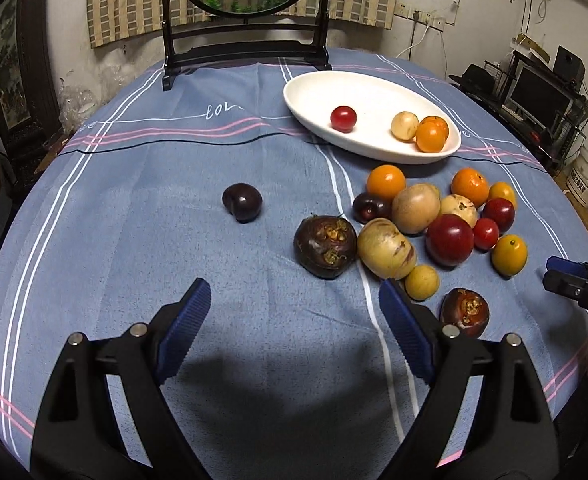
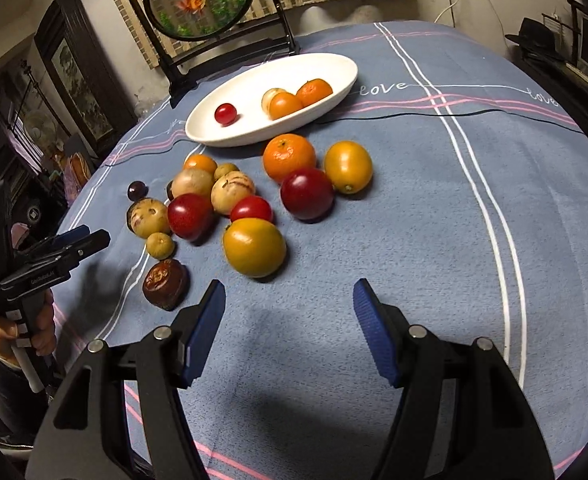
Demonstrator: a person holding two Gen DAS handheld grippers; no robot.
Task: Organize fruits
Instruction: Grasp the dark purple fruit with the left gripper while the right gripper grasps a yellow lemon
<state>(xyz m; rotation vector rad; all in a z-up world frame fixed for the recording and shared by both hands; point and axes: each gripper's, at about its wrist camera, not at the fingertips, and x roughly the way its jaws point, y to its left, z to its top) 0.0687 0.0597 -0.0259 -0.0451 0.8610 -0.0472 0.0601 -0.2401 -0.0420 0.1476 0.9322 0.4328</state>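
The left gripper (image 1: pixel 294 304) hangs over the blue-clothed desk (image 1: pixel 134 240) with its blue-padded fingers (image 1: pixel 192 312) spread wide and nothing between them; the right gripper (image 2: pixel 290 304) does the same, its fingers (image 2: pixel 208 320) parted to a moderate gap and empty. Just ahead of the left fingers lies a dark mangosteen (image 1: pixel 325 246), with a second one (image 1: pixel 465 312) beside the right-hand finger; a dark plum (image 1: pixel 242 202) sits apart to the left. Nearest the right gripper is a yellow-orange fruit (image 2: pixel 254 246), slightly left of its centre line, at the front of a loose heap of red, orange and tan fruit (image 2: pixel 230 196). Beyond the heap stands the white oval dish (image 2: pixel 333 65), already holding a red fruit (image 2: pixel 225 114), two oranges and a pale one. The fruit looks light, round and smooth-skinned, likely to roll or slip and to bruise under a hard squeeze; a gentle grip across the widest middle seems safest.
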